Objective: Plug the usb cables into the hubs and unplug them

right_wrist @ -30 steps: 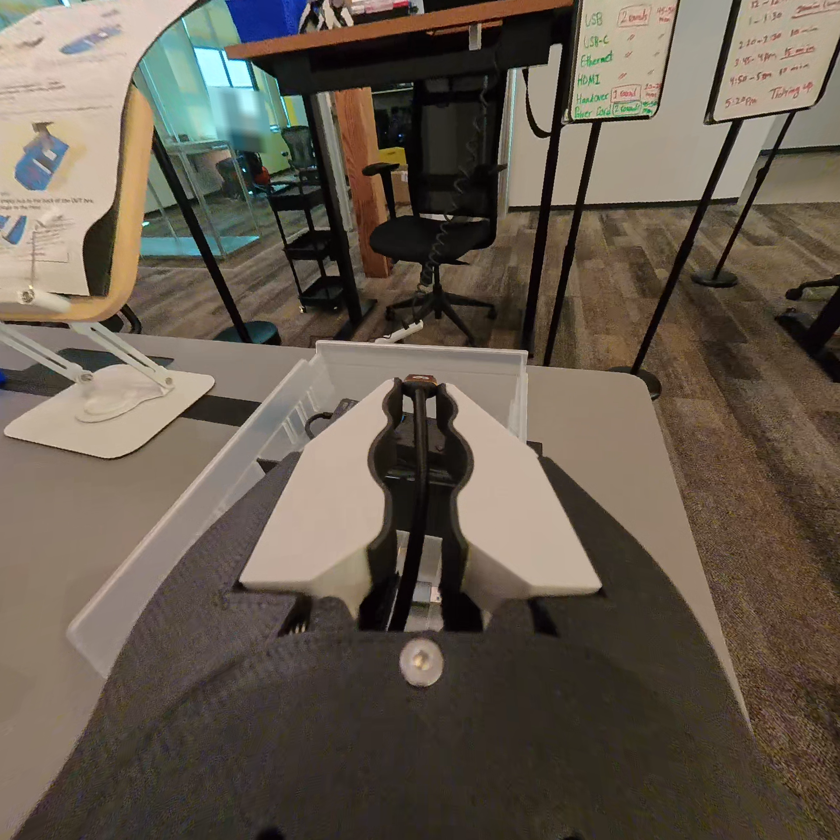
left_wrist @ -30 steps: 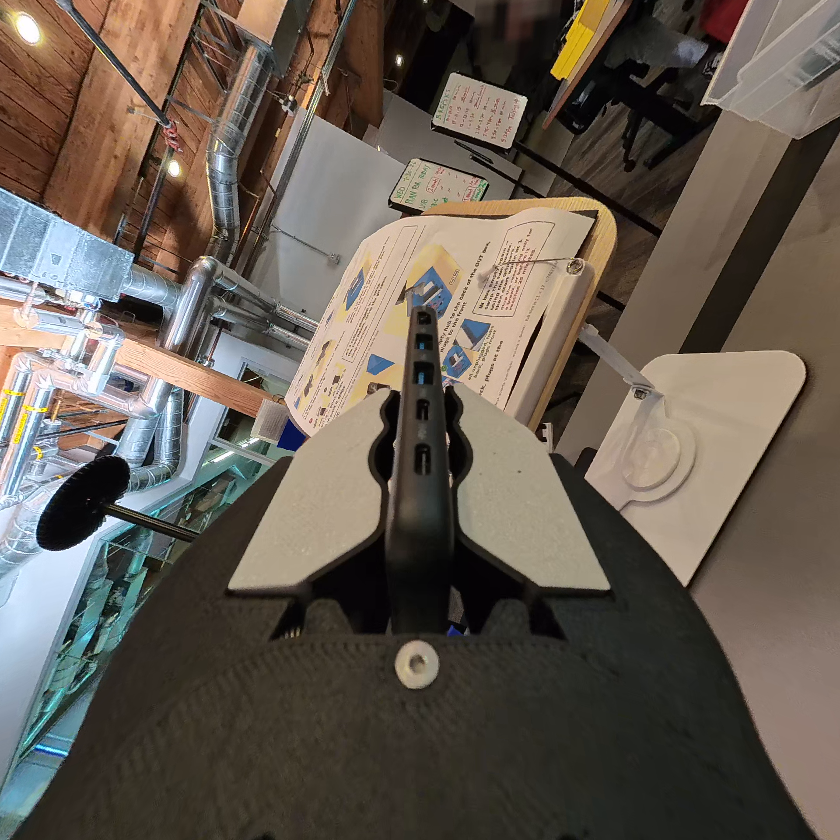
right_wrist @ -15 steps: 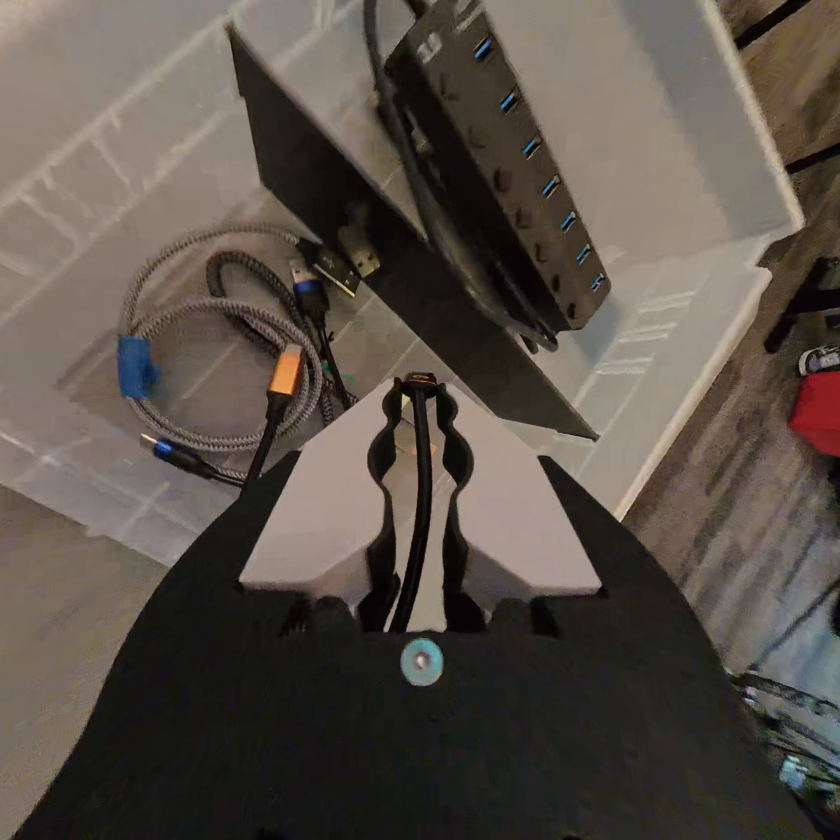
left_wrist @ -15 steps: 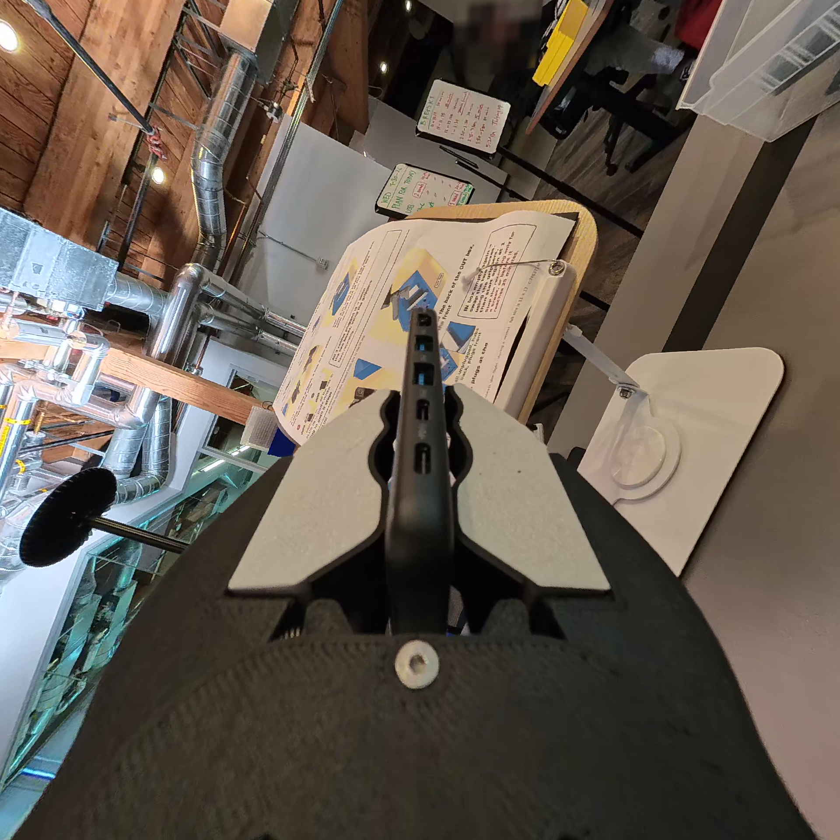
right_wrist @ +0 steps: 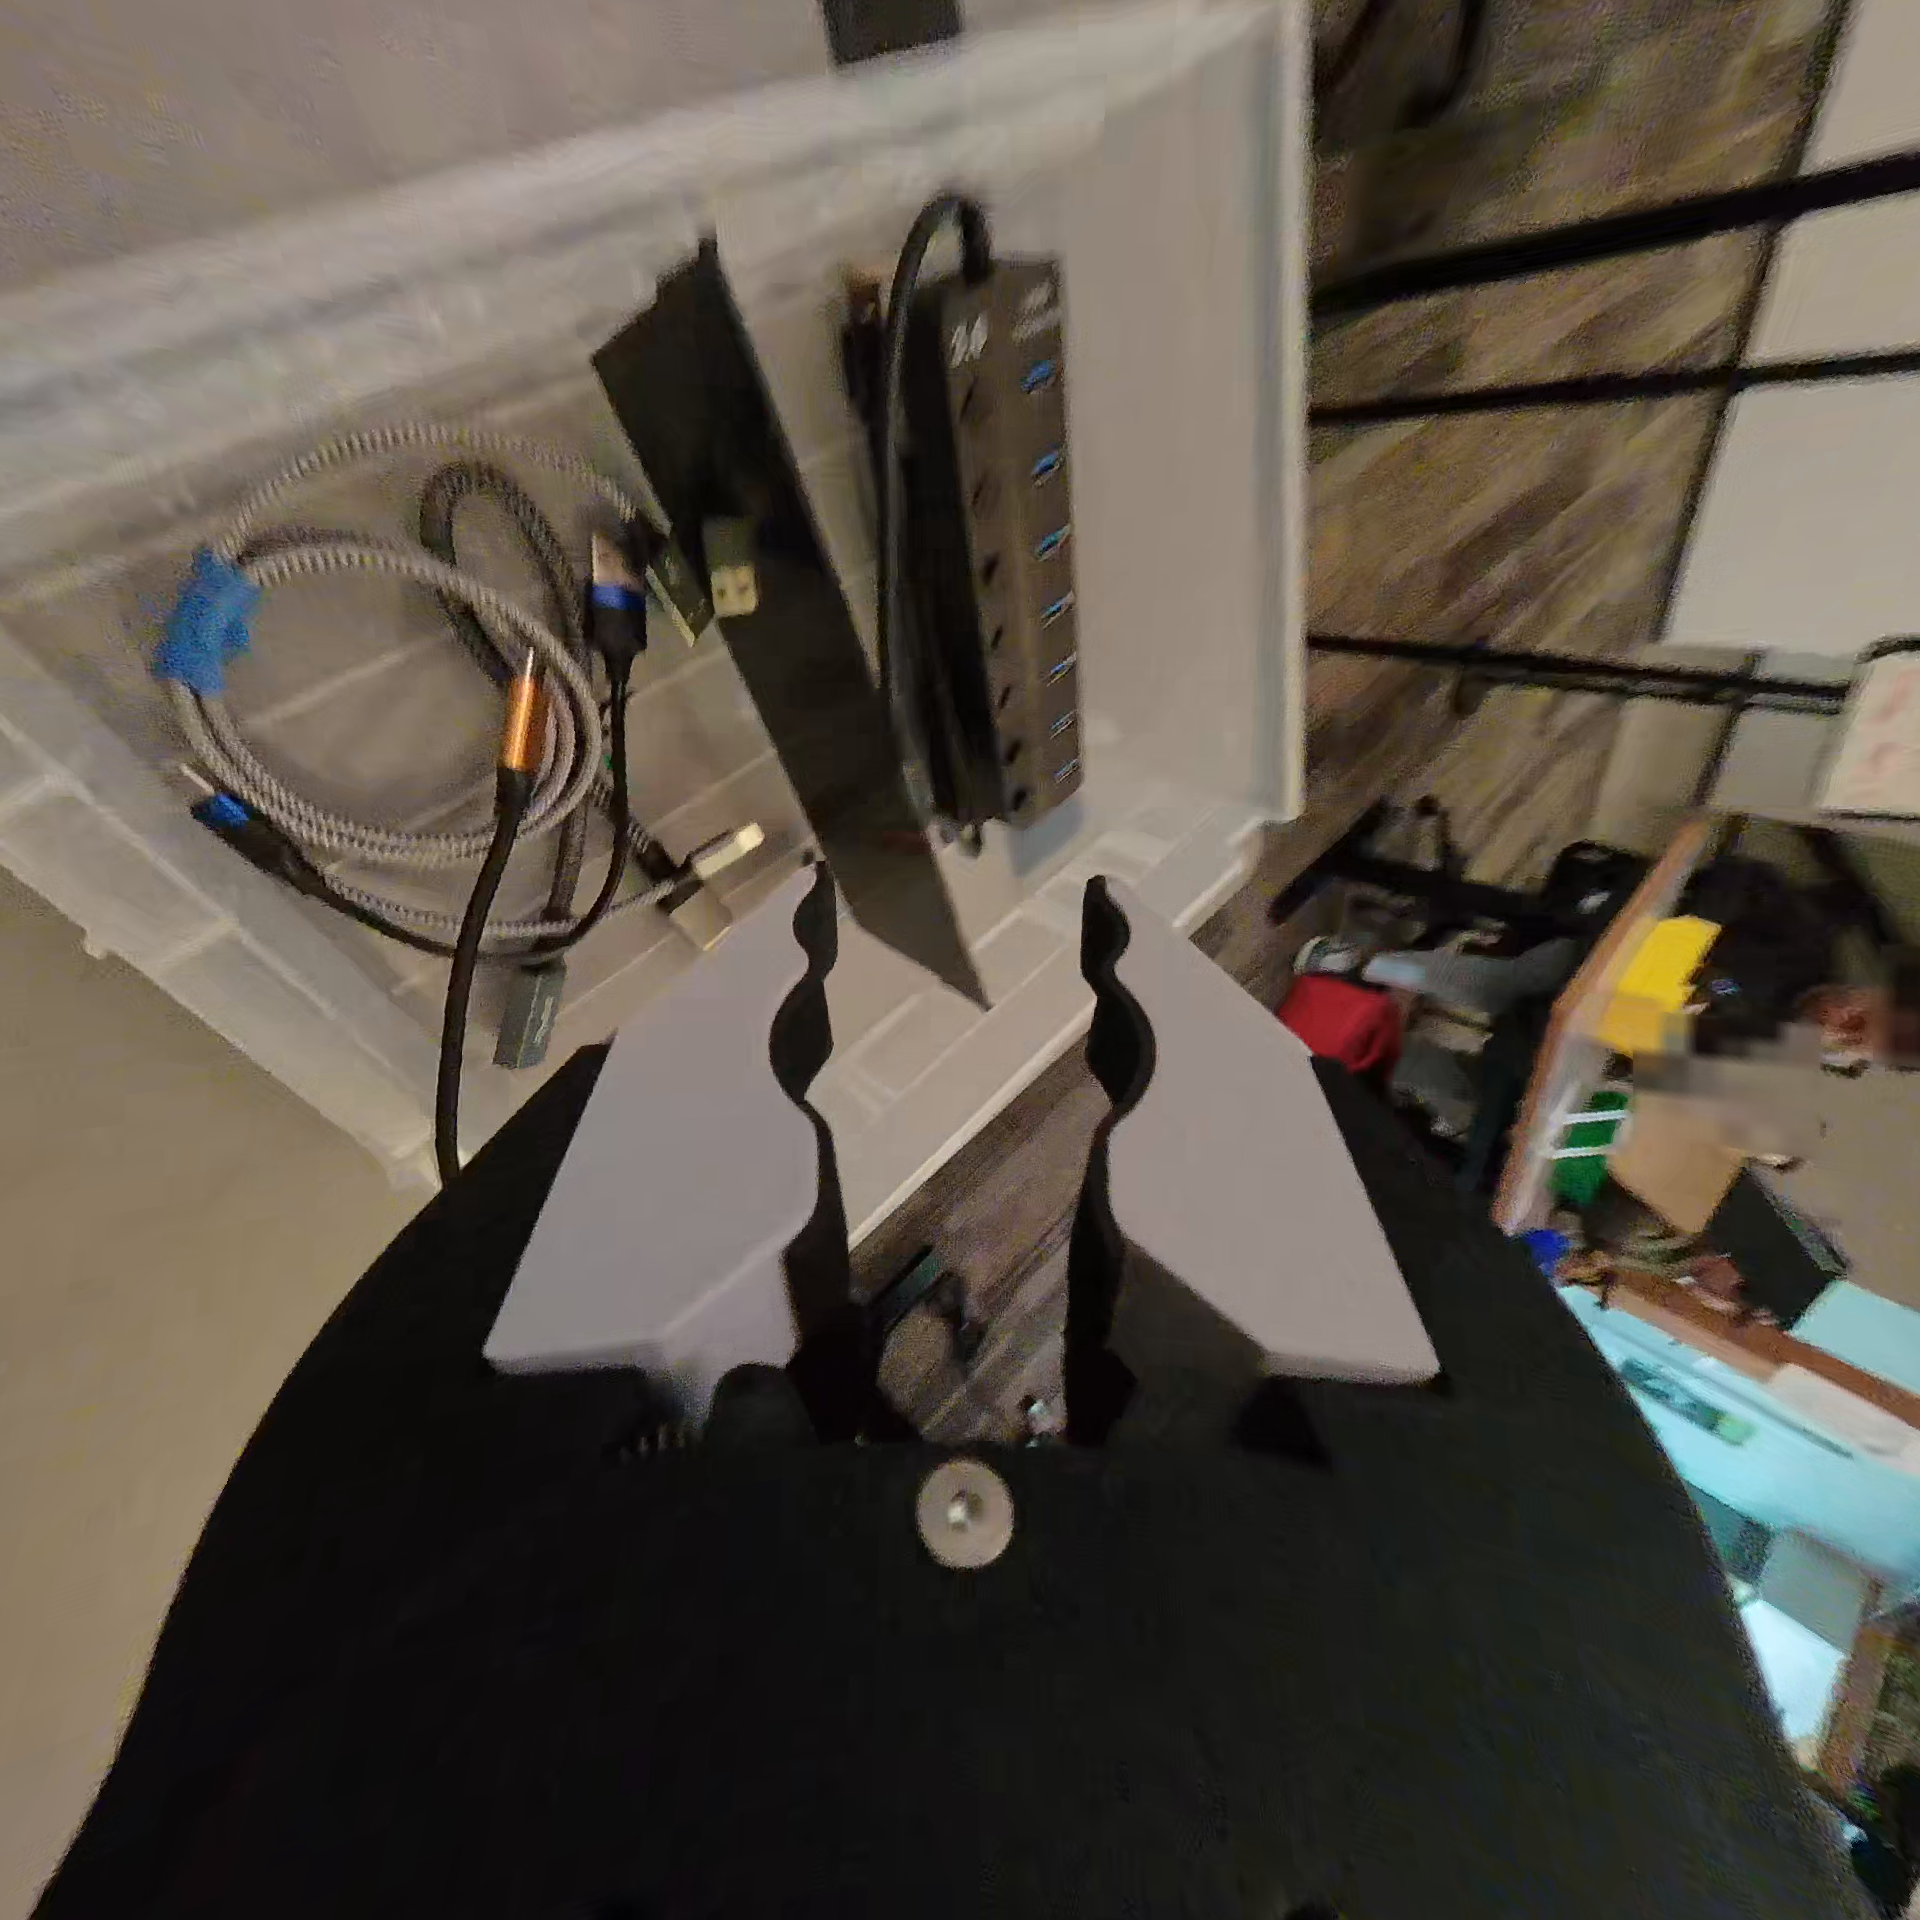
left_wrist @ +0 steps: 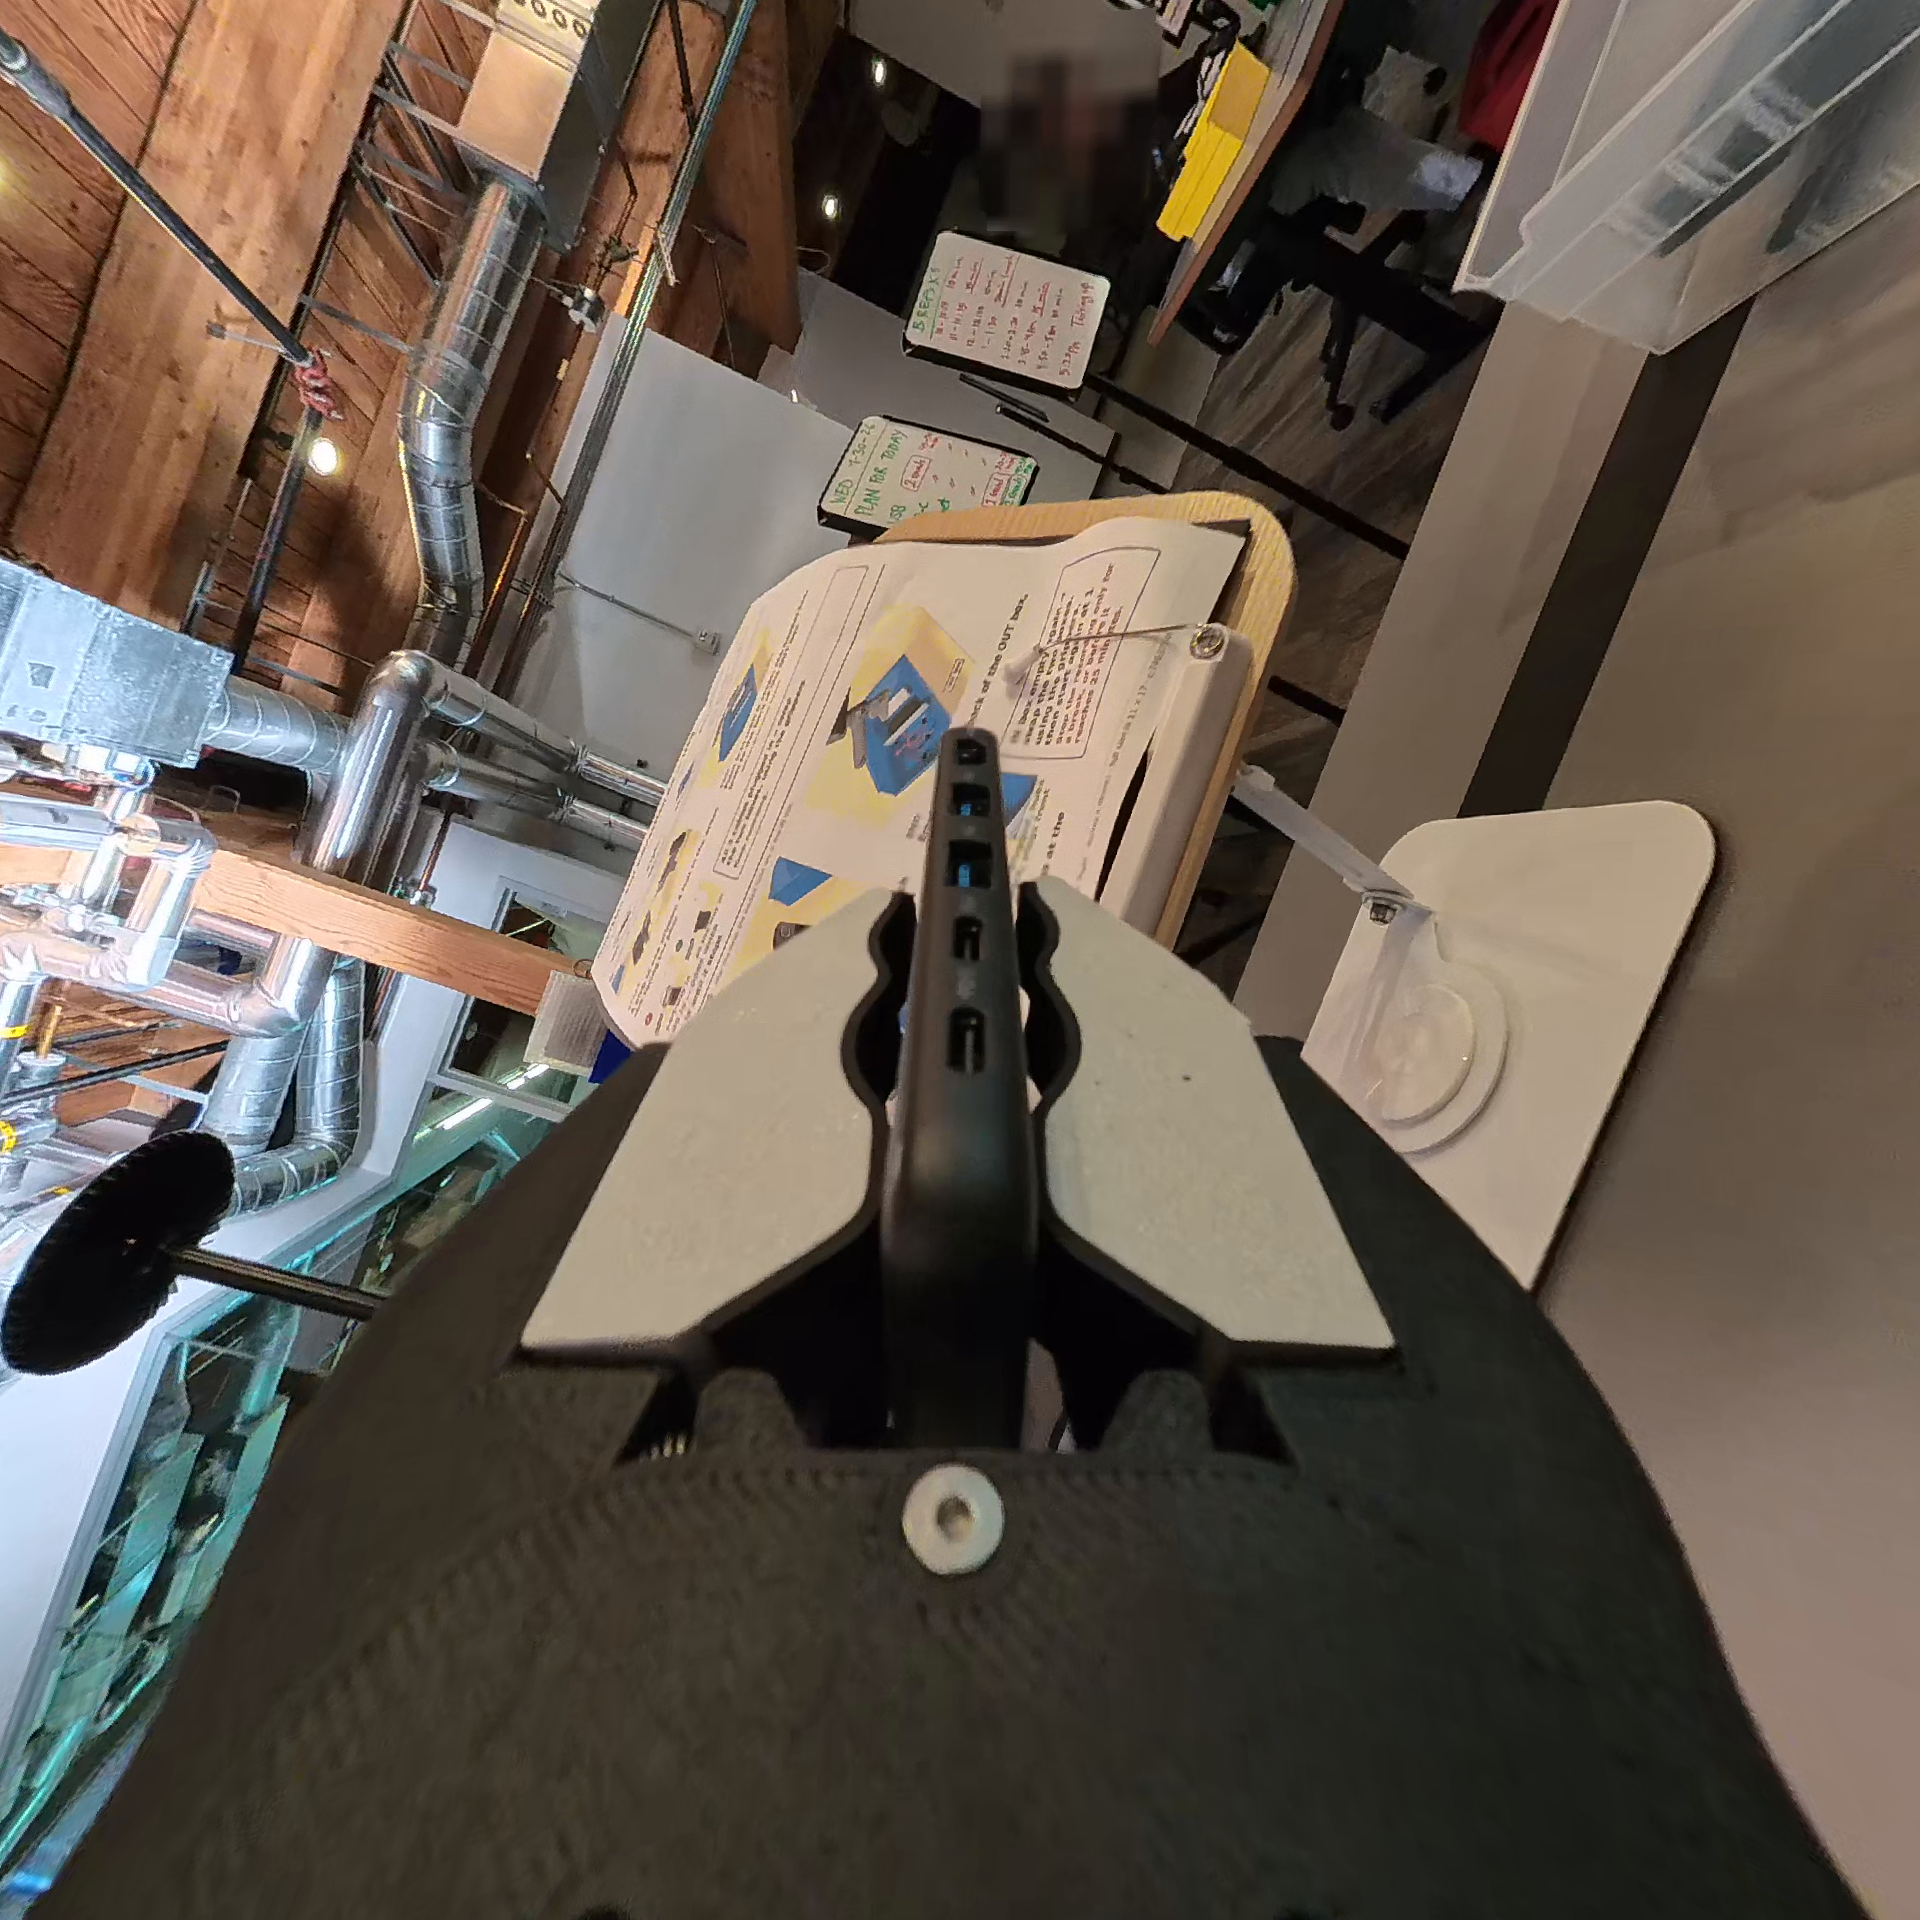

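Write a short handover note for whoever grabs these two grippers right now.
Left gripper: shut on a slim black hub, held up off the table, its ports in view with nothing plugged in.
Right gripper: open, empty, above the clear bin.
In the bin: a coil of braided cables, one with an orange-collared plug, and beyond a black divider a long multi-port hub.
Left: pick a cable, plug it in, unplug.

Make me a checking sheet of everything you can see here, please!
Surface: grey table, mostly bare.
Job's things: slim black hub in left claw; long black hub in clear bin.
Clutter: white stand base, instruction sheet.
Claws: left shut on slim hub; right claw open, empty.
Cables: braided coil and orange-tipped cable in bin.
Surroundings: whiteboards, ceiling pipes.
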`<state>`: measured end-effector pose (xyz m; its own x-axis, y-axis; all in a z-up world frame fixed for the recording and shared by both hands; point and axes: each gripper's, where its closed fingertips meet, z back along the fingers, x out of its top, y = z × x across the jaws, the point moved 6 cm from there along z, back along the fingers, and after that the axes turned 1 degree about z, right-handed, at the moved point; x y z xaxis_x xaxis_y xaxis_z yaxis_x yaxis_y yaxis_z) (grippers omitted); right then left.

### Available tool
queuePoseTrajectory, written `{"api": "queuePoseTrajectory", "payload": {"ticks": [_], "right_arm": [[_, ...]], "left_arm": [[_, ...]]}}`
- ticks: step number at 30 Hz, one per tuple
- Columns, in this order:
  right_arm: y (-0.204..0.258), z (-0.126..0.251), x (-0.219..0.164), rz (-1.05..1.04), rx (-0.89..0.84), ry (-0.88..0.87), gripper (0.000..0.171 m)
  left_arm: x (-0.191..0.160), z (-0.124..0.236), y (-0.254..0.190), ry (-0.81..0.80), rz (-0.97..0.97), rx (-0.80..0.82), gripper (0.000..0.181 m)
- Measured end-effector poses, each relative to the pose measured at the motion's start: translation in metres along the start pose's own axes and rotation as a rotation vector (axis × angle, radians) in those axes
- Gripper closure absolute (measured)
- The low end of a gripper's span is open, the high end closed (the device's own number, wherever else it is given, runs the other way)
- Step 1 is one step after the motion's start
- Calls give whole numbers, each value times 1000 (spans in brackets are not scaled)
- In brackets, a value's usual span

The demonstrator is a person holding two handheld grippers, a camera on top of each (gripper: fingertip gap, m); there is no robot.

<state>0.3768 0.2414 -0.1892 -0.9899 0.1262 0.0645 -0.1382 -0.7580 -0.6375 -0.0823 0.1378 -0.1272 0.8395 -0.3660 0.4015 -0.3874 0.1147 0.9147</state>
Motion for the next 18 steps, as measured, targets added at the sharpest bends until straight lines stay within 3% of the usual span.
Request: {"api": "queuePoseTrajectory", "payload": {"ticks": [4,9,11,14,18], "right_arm": [[9,87,100,127,-207,-355,127],[75,165,239,501,-381,-764,126],[93,172,272,591,-403,-824,125],[106,167,297,705,-491,-782,131],[112,157,308,742,-531,-770,159]], "left_arm": [[16,5,-9,-79,-24,-64,162],[46,15,-22,-199,-18,-144,162],[55,18,-27,-230,-8,-175,162],[66,23,-30,-265,-4,-197,162],[78,30,-34,-330,25,-239,162]]}}
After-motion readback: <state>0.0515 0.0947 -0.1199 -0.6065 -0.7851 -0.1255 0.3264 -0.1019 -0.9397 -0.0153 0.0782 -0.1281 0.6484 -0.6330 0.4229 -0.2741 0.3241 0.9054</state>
